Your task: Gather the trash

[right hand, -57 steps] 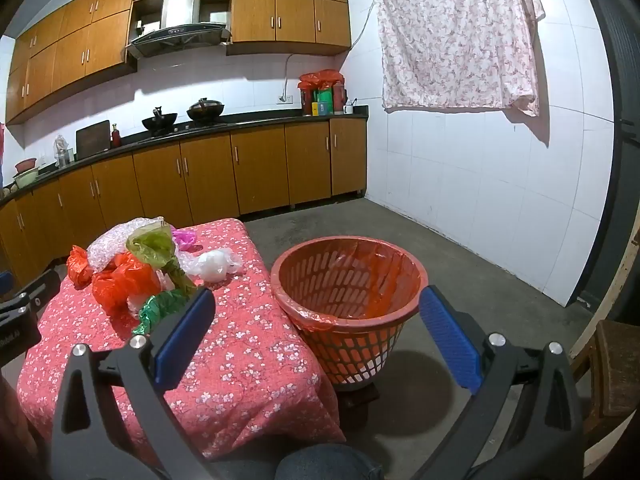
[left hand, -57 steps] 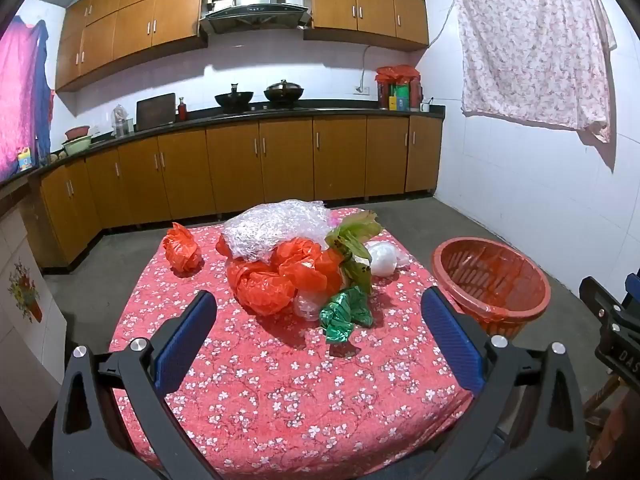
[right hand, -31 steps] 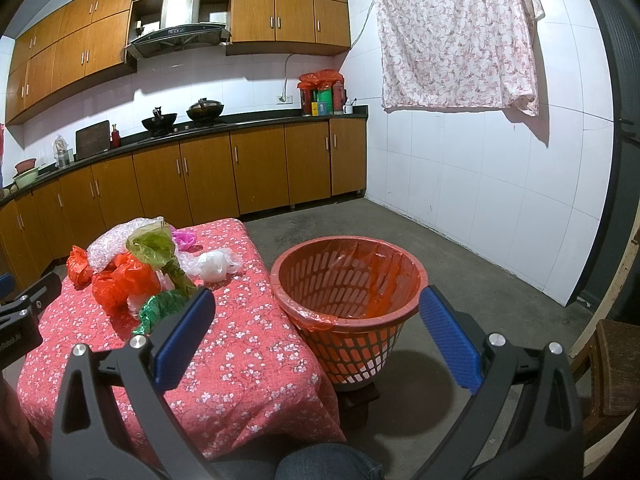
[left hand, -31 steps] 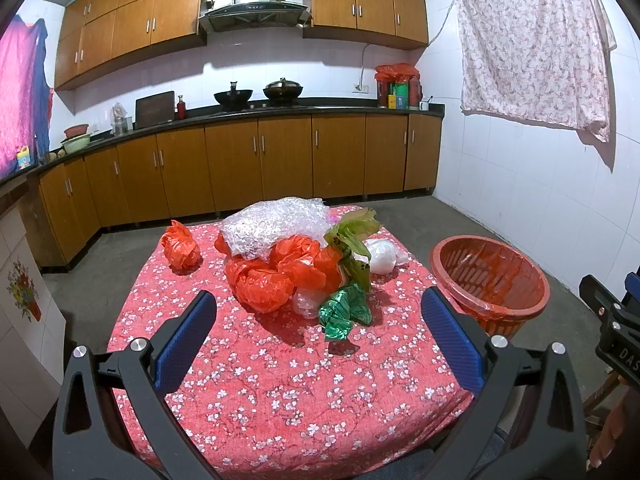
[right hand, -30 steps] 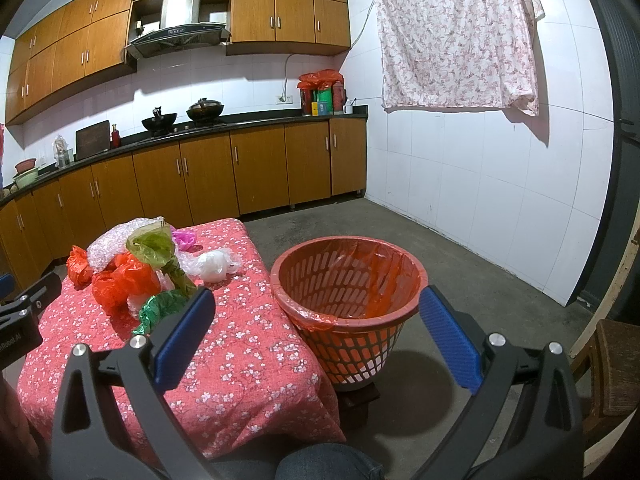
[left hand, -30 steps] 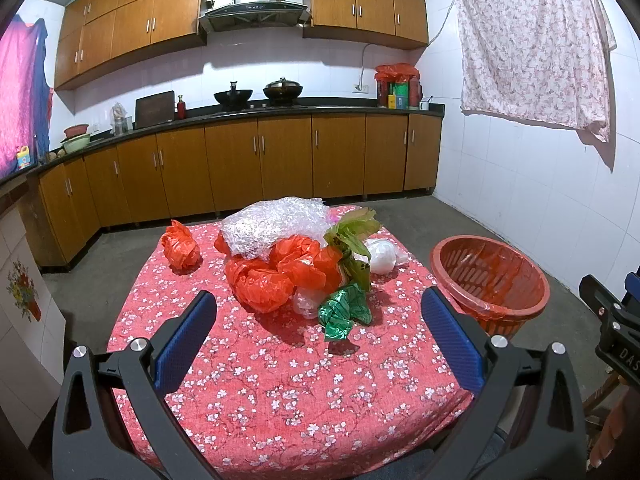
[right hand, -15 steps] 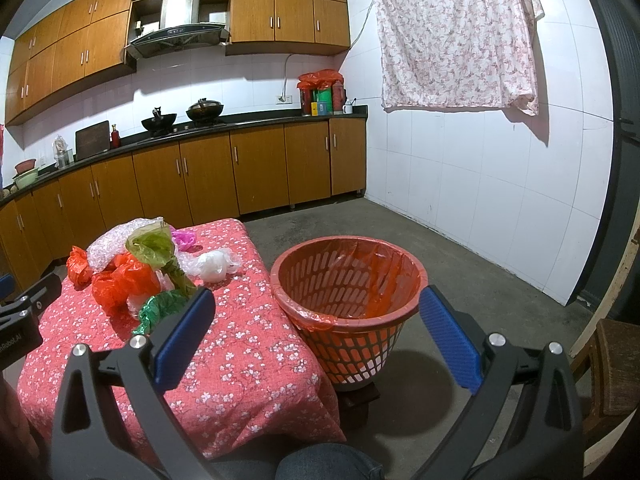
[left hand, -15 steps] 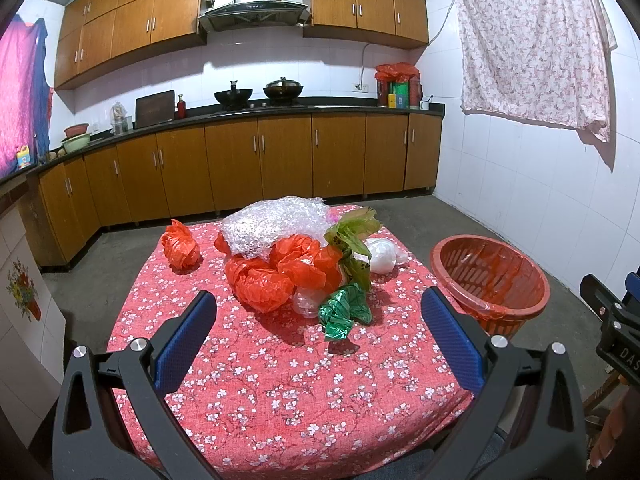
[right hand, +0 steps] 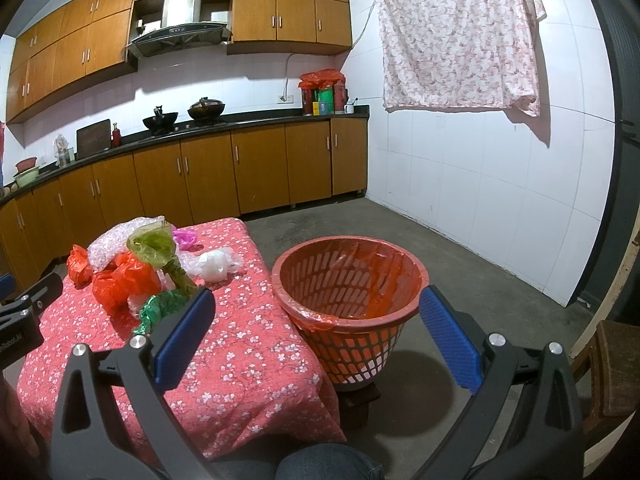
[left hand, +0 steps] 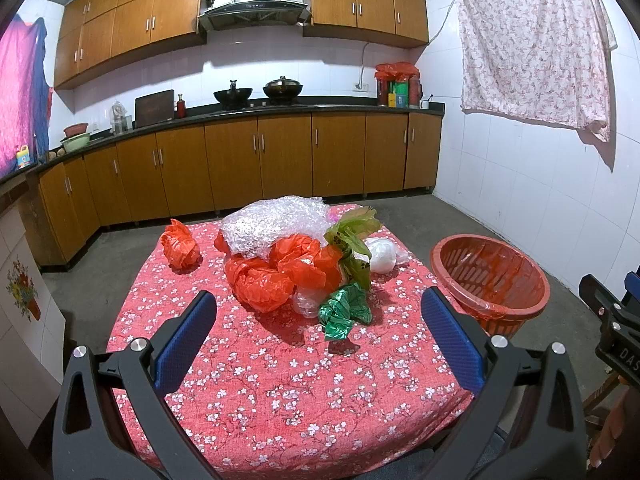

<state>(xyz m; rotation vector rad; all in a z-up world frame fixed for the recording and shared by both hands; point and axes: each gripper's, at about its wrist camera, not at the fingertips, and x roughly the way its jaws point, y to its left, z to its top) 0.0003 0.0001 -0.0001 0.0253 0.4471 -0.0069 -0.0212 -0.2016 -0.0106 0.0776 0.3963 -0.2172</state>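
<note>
Several crumpled plastic bags are heaped near the middle of the tabletop [left hand: 280, 384], which is covered by a red flowered cloth. Two orange bags [left hand: 280, 272] lie pressed together at the heart of the heap, a sheet of bubble wrap [left hand: 276, 226] is piled behind them, and a pale green bag [left hand: 352, 240] stands up at their right. A small dark green bag [left hand: 344, 310] lies at the near edge of the heap, a white bag [left hand: 382, 254] rests on its far right side, and one more orange bag [left hand: 180, 244] sits apart toward the far left. A lined orange basket [right hand: 348, 280] is placed on the floor just beside the right edge of the tabletop, and nothing can be seen inside it but its liner.

Nothing is held by either tool. The left tool [left hand: 320, 340] is spread wide and is aimed straight at the heap, with the dark green bag lying directly ahead between its fingers and nearest to it. The right tool [right hand: 320, 336] is also spread wide and is pointed at the basket, with the heap off to its left. The first pick is therefore judged to fall to the left tool, and a carry rightward to the basket would be required.
</note>
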